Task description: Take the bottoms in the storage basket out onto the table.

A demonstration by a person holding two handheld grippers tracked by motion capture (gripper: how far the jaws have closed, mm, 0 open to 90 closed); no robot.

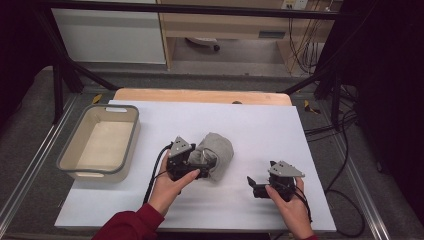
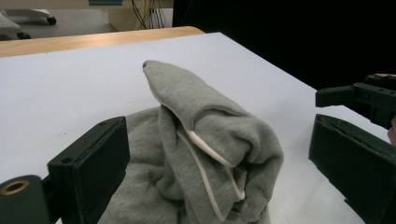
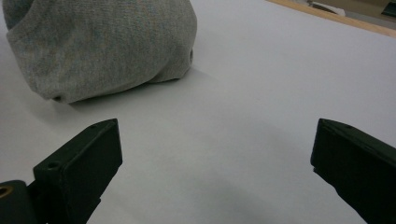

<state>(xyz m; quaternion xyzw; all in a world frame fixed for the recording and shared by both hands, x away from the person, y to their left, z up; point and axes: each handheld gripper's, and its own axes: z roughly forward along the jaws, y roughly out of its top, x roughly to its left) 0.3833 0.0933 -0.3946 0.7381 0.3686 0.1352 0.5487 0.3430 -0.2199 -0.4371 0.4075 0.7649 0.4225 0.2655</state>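
Note:
A bundled grey garment (image 1: 218,151) with a white drawstring (image 2: 205,144) lies near the middle of the white table sheet (image 1: 265,130). My left gripper (image 1: 204,164) stands open at its near-left side. In the left gripper view the garment (image 2: 210,135) sits between the wide-apart jaws of the left gripper (image 2: 219,172), close against the left one and apart from the right one. My right gripper (image 1: 254,186) is open over bare sheet to the right of the bundle, its jaws pointing left. In the right gripper view the garment (image 3: 102,42) lies ahead of the right gripper (image 3: 215,172), which has nothing between its jaws.
A grey plastic basket (image 1: 131,142) stands at the table's left edge, with nothing in it. A wooden strip (image 1: 200,95) runs along the far side of the sheet. Black frame bars and cables surround the table. The right gripper (image 2: 359,98) shows at the right of the left gripper view.

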